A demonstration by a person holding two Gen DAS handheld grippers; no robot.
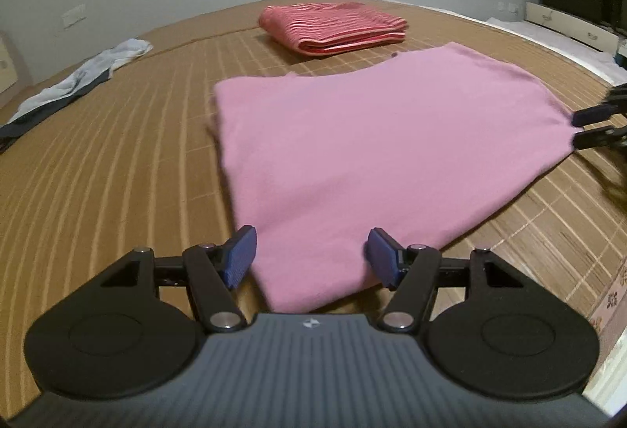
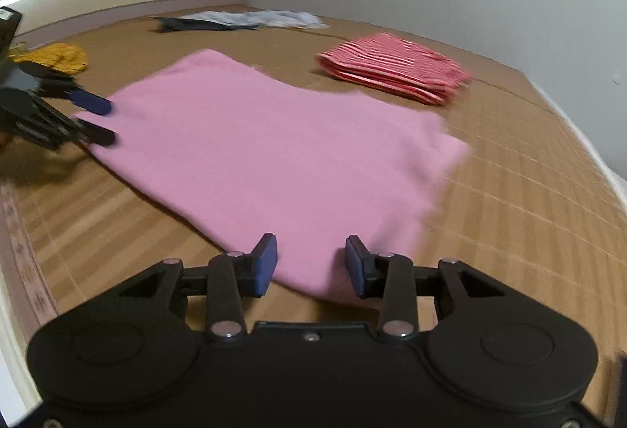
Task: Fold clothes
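We find the pink garment [image 1: 352,138] lying flat, partly folded, on the bamboo mat [image 1: 117,173]. Our left gripper [image 1: 311,257] and right gripper [image 2: 310,263] each stand wide open astride a near corner, holding nothing. Risk: pinching one layer only, so the fold skews. A striped garment [image 1: 333,26] sits folded beyond.

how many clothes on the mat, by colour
pink: 1, the pink garment between both claws
red striped: 1, the folded striped garment
yellow: 1, the yellow garment
white and dark heap: pieces cannot be counted, taken as 1
total: 4
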